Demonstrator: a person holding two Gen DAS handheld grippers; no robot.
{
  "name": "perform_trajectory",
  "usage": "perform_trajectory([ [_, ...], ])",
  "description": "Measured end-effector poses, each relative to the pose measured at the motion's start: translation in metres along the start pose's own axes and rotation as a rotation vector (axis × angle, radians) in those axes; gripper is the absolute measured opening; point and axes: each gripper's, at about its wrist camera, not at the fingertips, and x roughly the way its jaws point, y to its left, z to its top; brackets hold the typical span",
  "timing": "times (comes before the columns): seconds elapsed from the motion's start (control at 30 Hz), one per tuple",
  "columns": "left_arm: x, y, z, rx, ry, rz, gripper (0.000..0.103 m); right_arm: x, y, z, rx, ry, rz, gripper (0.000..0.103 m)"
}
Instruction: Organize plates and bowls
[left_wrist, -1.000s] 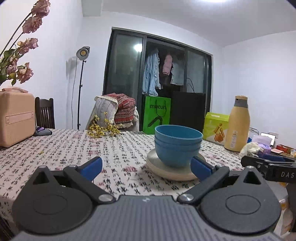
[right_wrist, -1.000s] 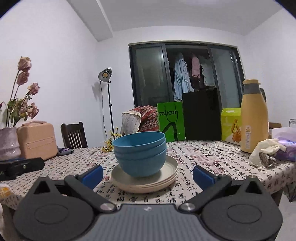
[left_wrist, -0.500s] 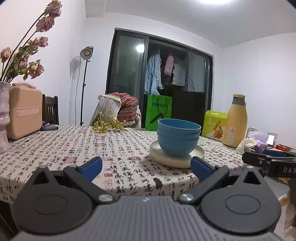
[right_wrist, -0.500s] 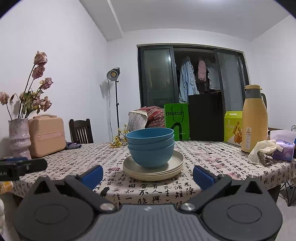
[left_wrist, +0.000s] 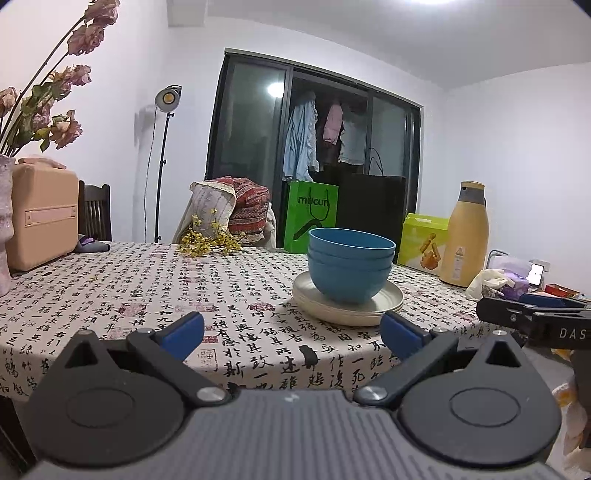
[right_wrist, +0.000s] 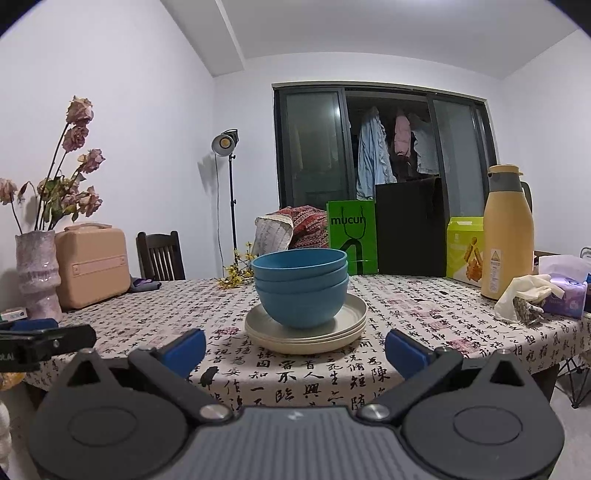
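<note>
Right wrist view: 3 nested blue bowls (right_wrist: 301, 286) sat in a stack of cream plates (right_wrist: 306, 332) near the front edge of the surface (right_wrist: 406, 306).

A vase (right_wrist: 37, 273) at the left held dried roses (right_wrist: 70, 173). The green bag (right_wrist: 351, 236) behind read "mucun", and the cloth on the surface was printed with Chinese characters. The right hand-held gripper (right_wrist: 295, 350) was spread wide, empty, short of the plates. In the left wrist view the left hand-held gripper (left_wrist: 291, 332) was likewise spread and touched nothing, the bowls and plates just beyond its right finger (left_wrist: 400, 334). Letters "DAS" showed on the other tool at the right.
</note>
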Motion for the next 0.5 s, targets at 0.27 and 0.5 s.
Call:
perform_trajectory([
  [0.27,0.0001,-0.0006,-0.0001,0.002,-0.001,-0.001,0.103,0.0014,0.0005,-0.0022,0.0,0.009,0.002,0.103],
  [0.5,0.0,-0.0015,-0.0009,0.008,-0.003,-0.006,0.103,0.0022,0.002,-0.0031,-0.001,0.012,0.005,0.103],
])
